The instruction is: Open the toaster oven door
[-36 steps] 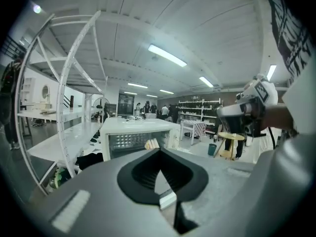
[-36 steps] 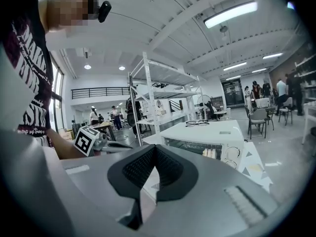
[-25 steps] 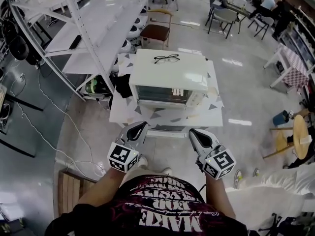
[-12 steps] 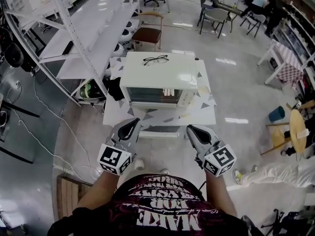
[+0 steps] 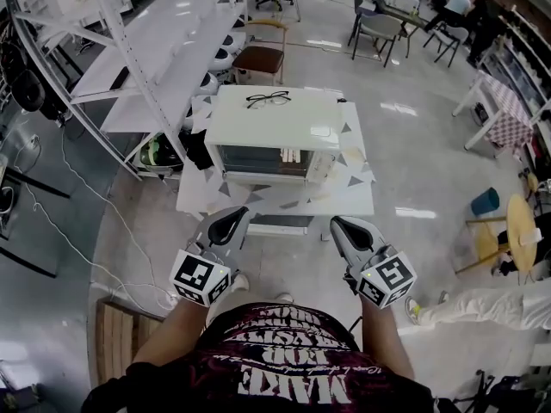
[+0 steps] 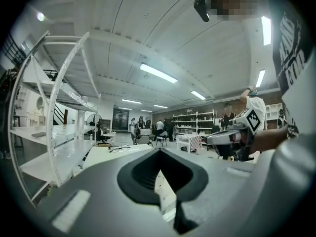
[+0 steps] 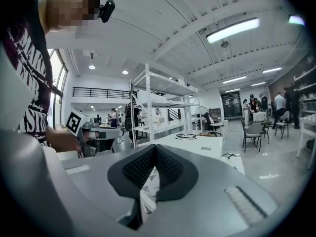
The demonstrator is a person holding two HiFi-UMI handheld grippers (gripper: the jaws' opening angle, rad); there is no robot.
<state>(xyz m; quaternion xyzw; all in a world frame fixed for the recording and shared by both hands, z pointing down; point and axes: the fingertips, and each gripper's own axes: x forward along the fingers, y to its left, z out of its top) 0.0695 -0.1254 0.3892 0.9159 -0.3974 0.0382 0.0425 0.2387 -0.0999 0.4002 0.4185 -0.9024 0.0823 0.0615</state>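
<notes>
Toaster oven, white, door shut, eyeglasses on top.

glossy pale floor spreads under me. white metal shelving runs along my left. a brown-seated chair stands beyond it, grey chairs farther back, a round wooden table at my right. strip lights glow overhead.
</notes>
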